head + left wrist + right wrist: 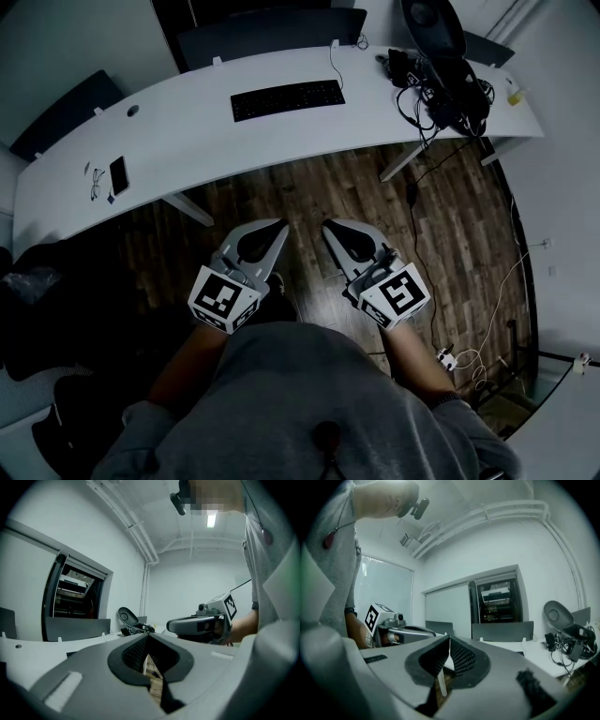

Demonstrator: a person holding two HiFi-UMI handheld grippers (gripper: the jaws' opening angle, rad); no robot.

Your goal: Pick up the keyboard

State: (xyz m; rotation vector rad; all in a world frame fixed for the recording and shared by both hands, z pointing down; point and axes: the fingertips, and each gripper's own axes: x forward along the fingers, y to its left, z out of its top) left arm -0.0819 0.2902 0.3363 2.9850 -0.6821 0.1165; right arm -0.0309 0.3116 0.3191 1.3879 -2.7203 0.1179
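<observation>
A black keyboard (288, 99) lies flat on the long white curved desk (187, 141), near its middle. My left gripper (281, 228) and right gripper (326, 228) are held side by side over the wooden floor, well short of the desk, both pointing toward it. Each is shut with nothing between its jaws. In the left gripper view the shut left gripper (148, 637) fills the foreground, with the right gripper (174, 626) beside it. The right gripper view shows the shut right gripper (449, 640) and the left gripper (431, 633) to its left.
A black phone (119, 174) and a small tangle of cable (97, 182) lie on the desk's left part. At the right end stand dark equipment and cables (436, 80). A desk leg (187, 208) slants down at the left. Cables (506, 291) trail on the floor at right.
</observation>
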